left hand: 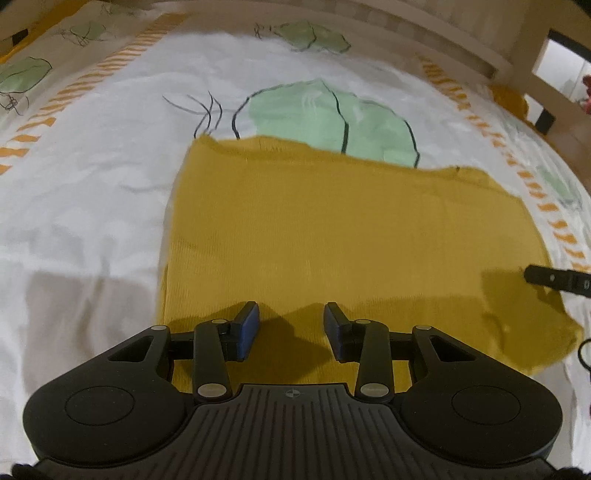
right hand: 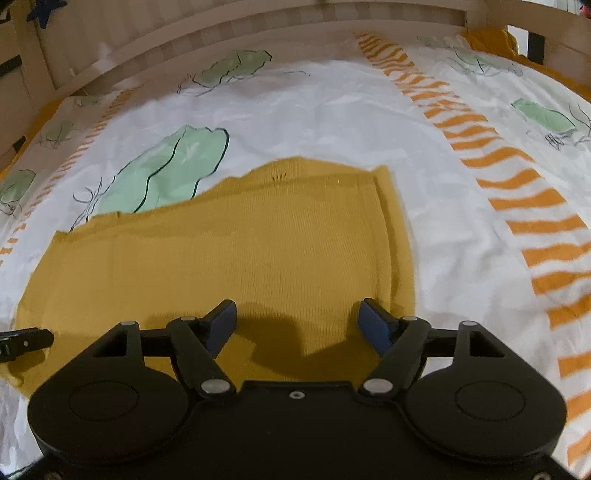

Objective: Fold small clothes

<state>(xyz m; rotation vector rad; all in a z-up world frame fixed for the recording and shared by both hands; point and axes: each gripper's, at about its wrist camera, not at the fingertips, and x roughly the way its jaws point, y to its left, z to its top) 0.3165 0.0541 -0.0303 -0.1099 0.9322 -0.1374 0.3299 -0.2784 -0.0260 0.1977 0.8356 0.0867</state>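
A mustard-yellow knit garment (left hand: 332,229) lies flat on the bed sheet; it also shows in the right wrist view (right hand: 258,251), with a folded strip along its right edge. My left gripper (left hand: 291,325) is open and empty, just above the garment's near part. My right gripper (right hand: 297,325) is open and empty, over the garment's near right part. A fingertip of the right gripper shows at the right edge of the left wrist view (left hand: 543,277). A fingertip of the left gripper shows at the left edge of the right wrist view (right hand: 26,341).
The bed sheet (left hand: 92,177) is white with green leaf prints (left hand: 332,114) and orange striped bands (right hand: 517,184). A wooden bed rail (right hand: 258,26) runs along the far side. Another yellow cloth (left hand: 508,96) lies by the rail at the far right.
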